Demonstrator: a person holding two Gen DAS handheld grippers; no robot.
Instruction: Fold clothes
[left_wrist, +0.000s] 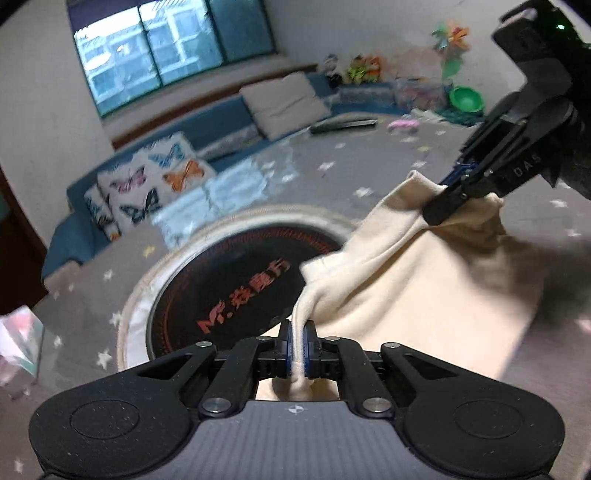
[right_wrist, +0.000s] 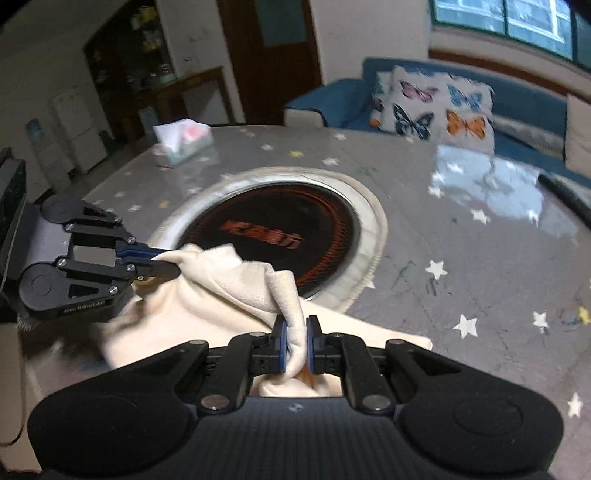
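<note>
A cream garment lies on the grey star-patterned table, its upper edge lifted. My left gripper is shut on one bunched corner of the garment. My right gripper shows at the upper right of the left wrist view, shut on the other corner. In the right wrist view the right gripper pinches a fold of the garment, and the left gripper holds the garment's far corner at the left. The cloth is stretched loosely between them.
A round black hotplate with red lettering and a pale rim sits in the table just beyond the garment. A tissue pack lies at the far table edge. A blue sofa with butterfly cushions stands behind.
</note>
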